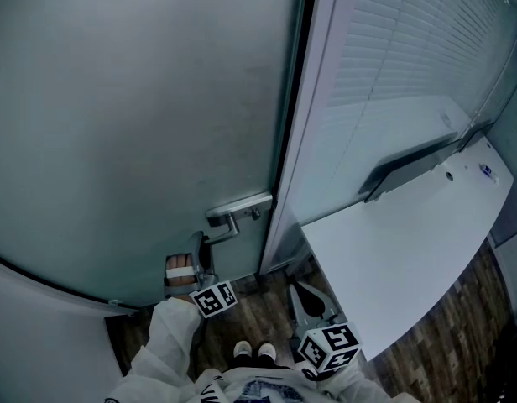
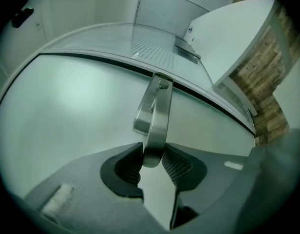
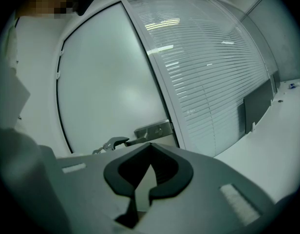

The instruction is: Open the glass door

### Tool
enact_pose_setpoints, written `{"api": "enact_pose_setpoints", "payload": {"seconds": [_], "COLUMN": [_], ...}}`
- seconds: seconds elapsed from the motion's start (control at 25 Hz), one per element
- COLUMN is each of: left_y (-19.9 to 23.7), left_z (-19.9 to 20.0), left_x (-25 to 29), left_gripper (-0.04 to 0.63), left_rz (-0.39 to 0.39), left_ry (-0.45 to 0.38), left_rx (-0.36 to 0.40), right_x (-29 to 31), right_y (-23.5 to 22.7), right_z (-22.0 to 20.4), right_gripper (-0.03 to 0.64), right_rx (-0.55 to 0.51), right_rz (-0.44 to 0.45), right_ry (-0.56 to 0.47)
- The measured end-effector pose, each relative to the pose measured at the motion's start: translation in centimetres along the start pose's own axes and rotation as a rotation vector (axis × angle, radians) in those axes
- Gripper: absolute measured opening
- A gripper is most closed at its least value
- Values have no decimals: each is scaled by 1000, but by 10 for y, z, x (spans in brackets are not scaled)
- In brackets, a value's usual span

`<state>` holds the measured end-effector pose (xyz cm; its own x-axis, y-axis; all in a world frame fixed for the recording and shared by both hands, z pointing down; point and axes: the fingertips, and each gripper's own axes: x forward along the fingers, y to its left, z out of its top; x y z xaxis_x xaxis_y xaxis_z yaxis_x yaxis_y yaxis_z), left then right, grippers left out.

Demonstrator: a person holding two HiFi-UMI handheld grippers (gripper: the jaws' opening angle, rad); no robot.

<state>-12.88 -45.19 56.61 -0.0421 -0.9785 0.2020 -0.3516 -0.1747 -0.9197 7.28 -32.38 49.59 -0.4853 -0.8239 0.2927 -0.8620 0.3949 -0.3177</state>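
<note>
The silver metal lever handle point(image 2: 157, 111) is pinched at its free end by the left gripper point(image 2: 151, 156). Both dark ribbed pads are pressed on the bar. To do this step well, a firm pinch is needed, because the metal looks smooth and shiny and could slip out. The handle most likely has to be pushed down first, and only then can the door be moved. The push is best made in a curve that follows the lever, so the pads are not dragged off the tip. Which way the door swings cannot be told.

The big frosted glass door point(image 1: 141, 99) fills the upper left of the head view and is shut against its pale frame. Its glass is cloudy, grey-green, flat and hard. The handle is found at the door's right edge, a little below the middle of that view. It is a slim bar with rounded edges.

The right gripper point(image 3: 150, 147) is seen at the bottom of the head view, right of the middle. Its jaws are pressed together and nothing is held.

On the right, a white slatted blind point(image 1: 409, 32) and a smooth white curved desk top point(image 1: 401, 250) are seen above a brown wooden floor point(image 1: 258, 309).
</note>
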Motion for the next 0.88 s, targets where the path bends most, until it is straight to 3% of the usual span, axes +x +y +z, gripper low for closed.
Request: {"api": "enact_pose_setpoints", "payload": {"seconds": [0.32,0.88], "left_y": [-28,-43], "left_z": [-5,3], "left_x": [8,-34], "left_gripper": [114,114], "left_rz": [-39,-68], "left_ry": [65,48], "left_rx": [-188,-148], "right_x": [3,-13], "right_y": [5,5], "right_z": [-5,-14], "right_gripper": [3,3], "right_rx": [-5,16], "right_rz": [36,55], "right_ry": [24,28]}}
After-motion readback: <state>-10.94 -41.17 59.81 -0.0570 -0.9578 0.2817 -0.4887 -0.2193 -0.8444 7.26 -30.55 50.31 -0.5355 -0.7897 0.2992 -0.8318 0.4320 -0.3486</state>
